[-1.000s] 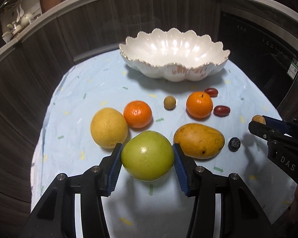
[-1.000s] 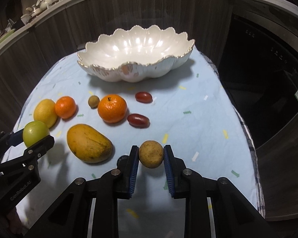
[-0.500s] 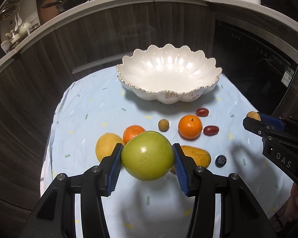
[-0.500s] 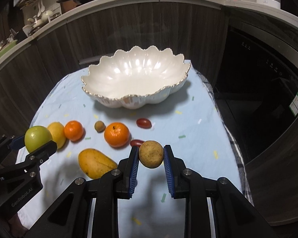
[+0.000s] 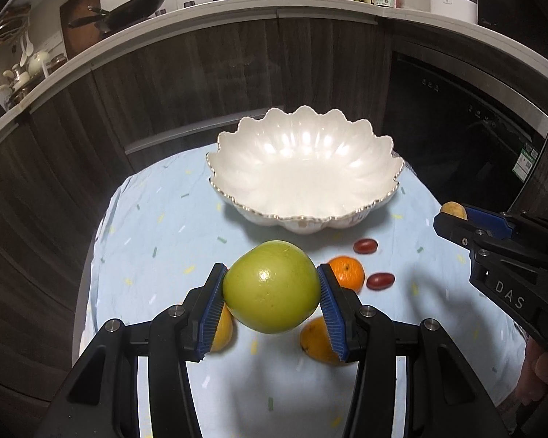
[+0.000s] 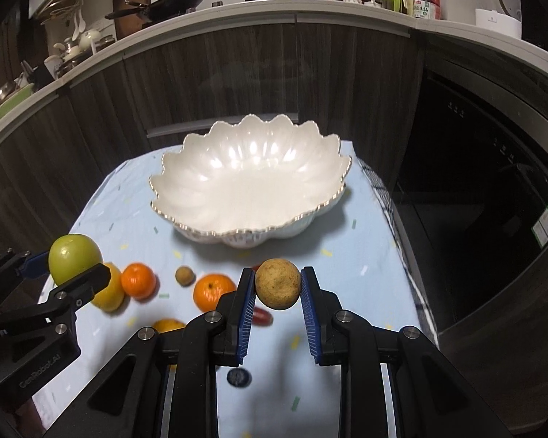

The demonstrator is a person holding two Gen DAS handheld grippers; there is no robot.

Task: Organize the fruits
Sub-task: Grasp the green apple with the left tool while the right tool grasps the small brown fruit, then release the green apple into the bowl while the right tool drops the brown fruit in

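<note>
In the left wrist view, the left gripper [image 5: 271, 292] fills the lower centre of the frame, its blue-padded jaws clamped on a large green apple [image 5: 271, 286] held clear of the pale blue tablecloth [image 5: 157, 226]. Above it, in the middle of the frame, a white scalloped bowl [image 5: 305, 202] with a gold rim sits on the cloth. Between apple and bowl, right of centre, lie an orange [image 5: 347, 273] and two small dark red fruits [image 5: 365, 245], apart from one another. At the right edge the right gripper [image 5: 453, 215] reaches in, showing a bit of a brown fruit at its tip. In the right wrist view, the right gripper [image 6: 277, 290] in the lower centre is closed on that small round brown fruit [image 6: 277, 289], lifted above the cloth in front of the bowl [image 6: 248, 231]. At the lower left the green apple [image 6: 75, 258] sits in the left gripper [image 6: 69, 270], with a yellow fruit [image 6: 109, 294], two oranges [image 6: 139, 280] and a small brown fruit [image 6: 185, 276] on the cloth nearby.
</note>
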